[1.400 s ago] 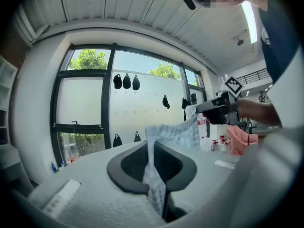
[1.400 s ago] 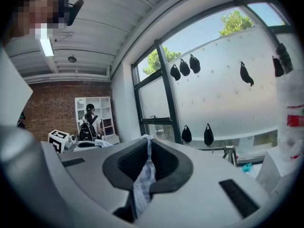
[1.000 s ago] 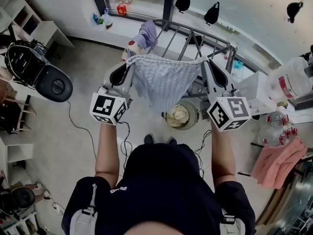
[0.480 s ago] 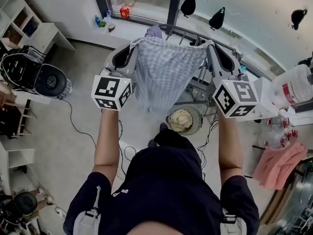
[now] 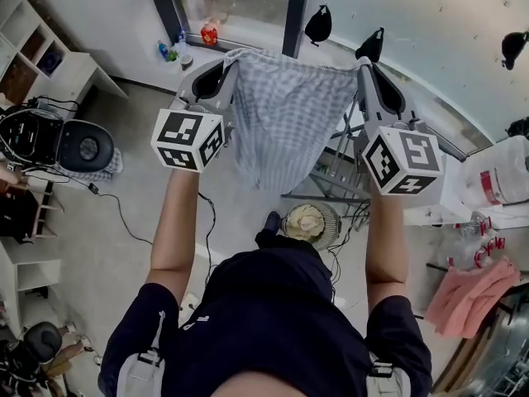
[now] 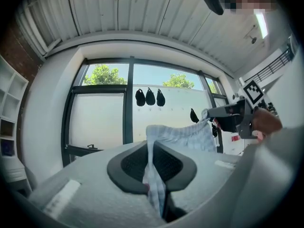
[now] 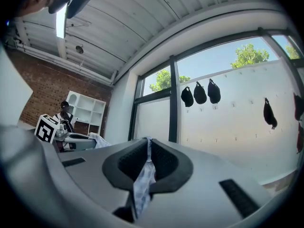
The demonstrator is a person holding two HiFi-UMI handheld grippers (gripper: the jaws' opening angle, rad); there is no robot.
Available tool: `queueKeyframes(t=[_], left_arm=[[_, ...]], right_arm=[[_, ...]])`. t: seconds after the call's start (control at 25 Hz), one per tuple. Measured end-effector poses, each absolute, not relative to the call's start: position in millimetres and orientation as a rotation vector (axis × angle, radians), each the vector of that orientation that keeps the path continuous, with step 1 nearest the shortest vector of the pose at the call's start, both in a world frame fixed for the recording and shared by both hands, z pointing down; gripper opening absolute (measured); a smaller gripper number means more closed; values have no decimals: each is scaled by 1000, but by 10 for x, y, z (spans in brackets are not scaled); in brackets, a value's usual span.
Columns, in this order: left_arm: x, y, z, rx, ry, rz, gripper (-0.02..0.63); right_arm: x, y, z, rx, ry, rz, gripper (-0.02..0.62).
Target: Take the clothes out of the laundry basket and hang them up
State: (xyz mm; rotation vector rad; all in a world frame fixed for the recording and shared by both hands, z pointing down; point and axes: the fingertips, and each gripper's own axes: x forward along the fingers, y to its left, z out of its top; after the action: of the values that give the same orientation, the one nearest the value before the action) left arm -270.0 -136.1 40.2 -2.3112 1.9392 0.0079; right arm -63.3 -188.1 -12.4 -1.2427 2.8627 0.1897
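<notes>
The pale blue checked cotton garment (image 5: pixel 285 122) hangs spread between both grippers, its top edge running side to side. The left gripper (image 5: pixel 213 74) has its fingers (image 6: pixel 130 161) closed on one corner, and the right gripper (image 5: pixel 369 66) pinches the other. The grey metal drying rack (image 5: pixel 339 172) lies below and just beyond the cloth, equally near both hands, with the round laundry basket (image 5: pixel 307 220) on the floor beside it.

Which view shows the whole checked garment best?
The head view: the checked garment hangs spread between the left gripper and right gripper. The gripper views show only its top edge, pinched in shut jaws.
</notes>
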Motion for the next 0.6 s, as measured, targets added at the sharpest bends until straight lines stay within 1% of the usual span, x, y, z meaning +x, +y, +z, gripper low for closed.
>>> queueKeyframes(t=[0.36, 0.6], left_arm=[[-2678, -2527, -60, -2238, 1919, -18, 34], [-2725, -3162, 63, -2285, 1932, -51, 34]], right_arm=[[-563, -2940, -526, -1275, 2805, 300, 23], [-640, -3535, -476, -1336, 2836, 295, 23]])
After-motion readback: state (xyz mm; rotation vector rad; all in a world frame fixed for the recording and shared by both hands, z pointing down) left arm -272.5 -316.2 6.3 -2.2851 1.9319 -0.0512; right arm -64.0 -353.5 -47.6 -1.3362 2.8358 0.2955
